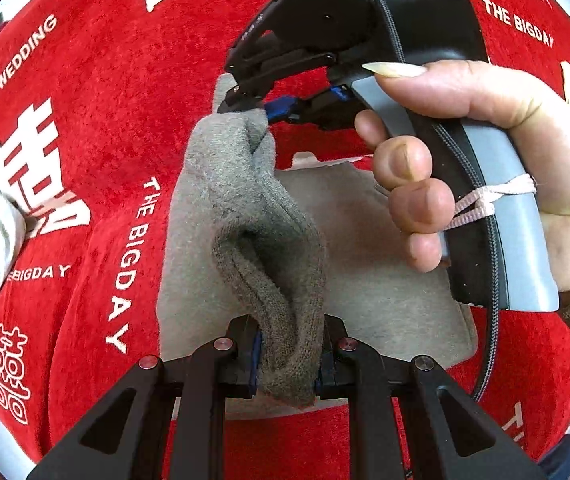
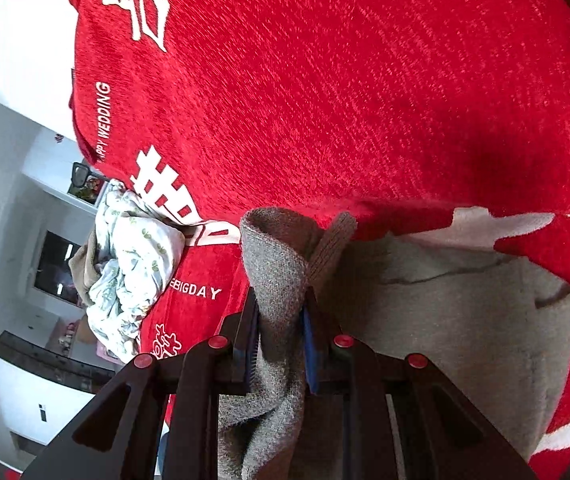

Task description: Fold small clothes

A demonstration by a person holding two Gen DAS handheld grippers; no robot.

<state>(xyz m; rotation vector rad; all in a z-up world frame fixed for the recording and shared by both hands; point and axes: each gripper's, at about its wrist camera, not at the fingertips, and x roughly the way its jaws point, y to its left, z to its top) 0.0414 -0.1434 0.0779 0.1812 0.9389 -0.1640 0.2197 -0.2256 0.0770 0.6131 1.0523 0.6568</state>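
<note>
Floral cloth heap (image 2: 129, 268) blocks left, seemingly; red cloth (image 2: 365, 80) ahead open.

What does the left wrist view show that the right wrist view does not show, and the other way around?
Only the left wrist view shows the person's hand holding the right gripper from outside, shut on the far end of the grey garment, and the left gripper shut on its near end. Only the right wrist view shows the room beyond the edge, with a dark screen and a shelf. Both show the grey garment partly lifted off the red cloth with white lettering, and the crumpled floral fabric at the left.
</note>
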